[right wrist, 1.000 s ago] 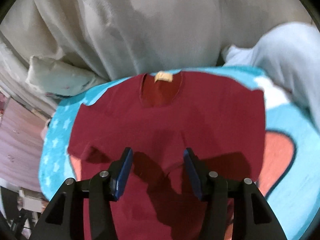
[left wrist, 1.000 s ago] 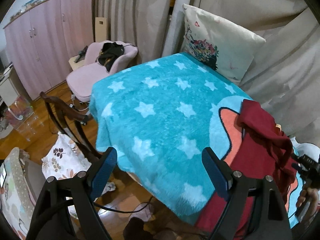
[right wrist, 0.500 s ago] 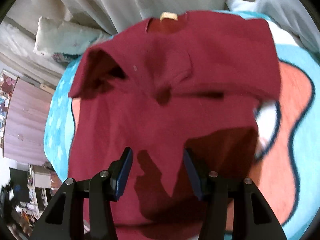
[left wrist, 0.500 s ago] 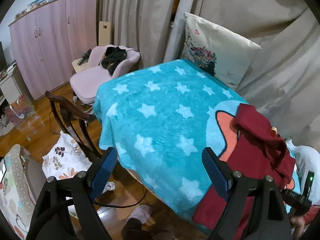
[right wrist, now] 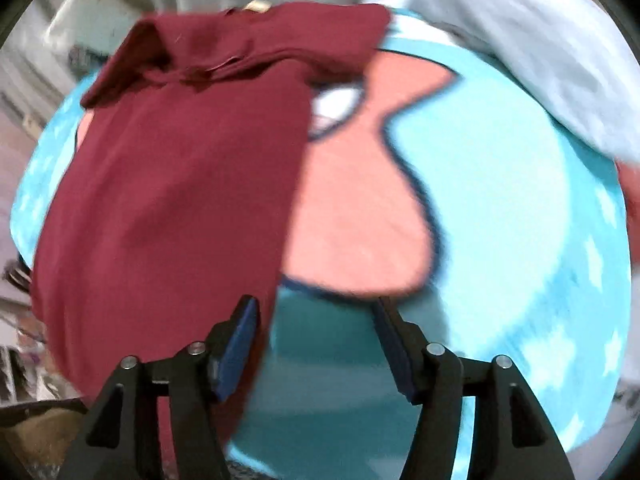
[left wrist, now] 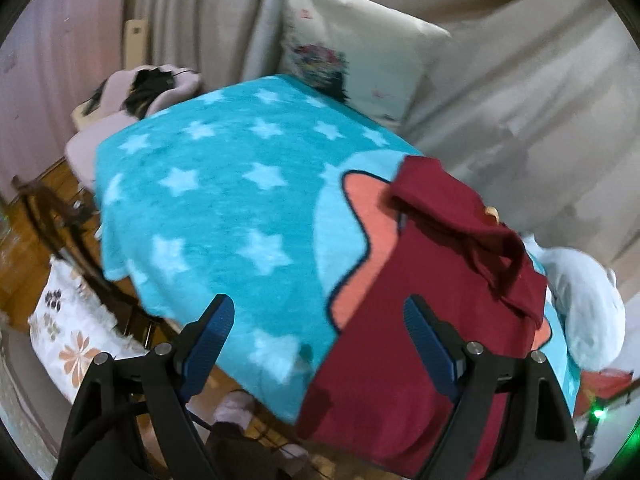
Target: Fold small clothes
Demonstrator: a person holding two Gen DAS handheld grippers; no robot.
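Both grippers, left [left wrist: 316, 344] and right [right wrist: 314, 346], hover with jaws released and empty over a maroon shirt [left wrist: 432, 312] half-folded on the blanket-covered surface [left wrist: 224, 208], its hem overhanging the near edge, where a careless tug could drag it floorward.

The blanket [left wrist: 224, 208] over the counter lies bare across its left and middle, open to a pass from the near edge; the shirt [left wrist: 420, 340] covers the right part and hangs over the near edge; a pillow [left wrist: 360, 52] blocks the far side; a pale bundle [left wrist: 588, 304] crowds the right; a chair [left wrist: 60, 232] stands near left.
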